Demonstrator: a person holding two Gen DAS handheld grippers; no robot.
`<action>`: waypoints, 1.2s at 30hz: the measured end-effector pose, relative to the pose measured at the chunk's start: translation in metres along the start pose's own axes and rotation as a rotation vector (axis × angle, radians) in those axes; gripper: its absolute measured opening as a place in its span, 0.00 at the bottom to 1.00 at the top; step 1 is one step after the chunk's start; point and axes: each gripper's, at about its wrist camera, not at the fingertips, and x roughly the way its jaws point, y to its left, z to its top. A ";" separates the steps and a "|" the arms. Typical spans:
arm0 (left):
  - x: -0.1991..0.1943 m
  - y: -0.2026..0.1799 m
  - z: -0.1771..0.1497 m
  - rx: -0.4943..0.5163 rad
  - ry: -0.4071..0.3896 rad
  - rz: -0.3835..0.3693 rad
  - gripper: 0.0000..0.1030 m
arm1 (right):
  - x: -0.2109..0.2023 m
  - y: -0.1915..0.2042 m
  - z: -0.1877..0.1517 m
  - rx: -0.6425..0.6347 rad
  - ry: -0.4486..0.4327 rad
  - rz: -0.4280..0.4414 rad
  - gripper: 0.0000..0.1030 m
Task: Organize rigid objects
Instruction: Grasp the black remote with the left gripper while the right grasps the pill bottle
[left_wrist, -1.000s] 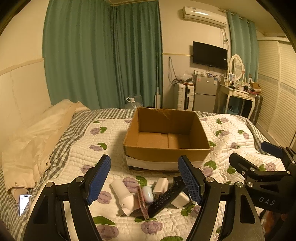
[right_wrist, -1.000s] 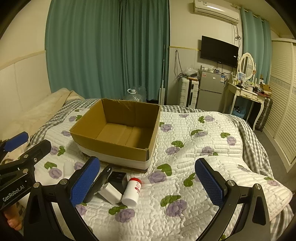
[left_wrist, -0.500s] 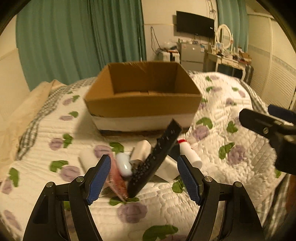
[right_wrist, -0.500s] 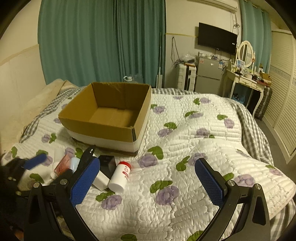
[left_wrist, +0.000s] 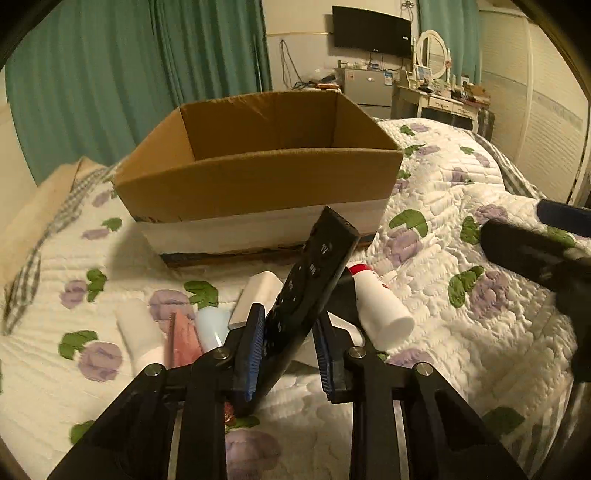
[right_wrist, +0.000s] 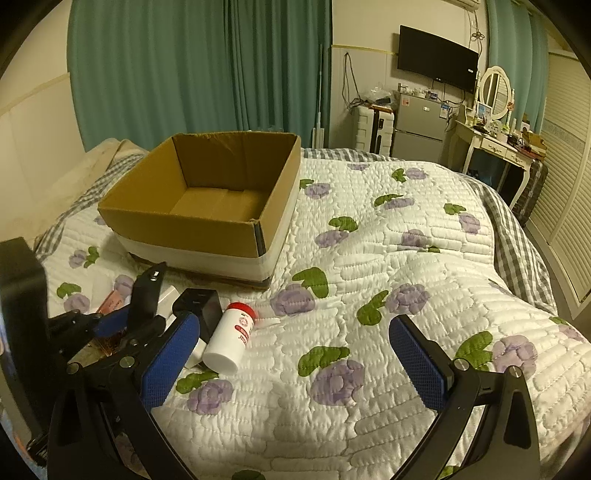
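Clamped between the left gripper's (left_wrist: 288, 345) ribbed blue pads, a slim black remote (left_wrist: 308, 291) angled up off the quilt (right_wrist: 369, 369), a white "TV" mark legible near its top end. Beside it lay a smooth white bottle (right_wrist: 231, 341) with a red cap; its label was unreadable. Behind stood an open corrugated cardboard box (left_wrist: 258, 184), white-banded below. Spread wide, the right gripper (right_wrist: 295, 363) held nothing.
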 end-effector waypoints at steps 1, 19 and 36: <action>-0.007 0.004 0.002 -0.019 -0.009 -0.013 0.24 | 0.002 0.002 -0.001 -0.007 0.005 0.000 1.00; -0.036 0.051 0.025 -0.128 -0.068 -0.040 0.18 | 0.120 0.039 -0.016 -0.058 0.260 0.044 0.69; -0.083 0.031 0.047 -0.094 -0.144 -0.030 0.18 | 0.047 0.014 0.003 -0.048 0.096 0.116 0.36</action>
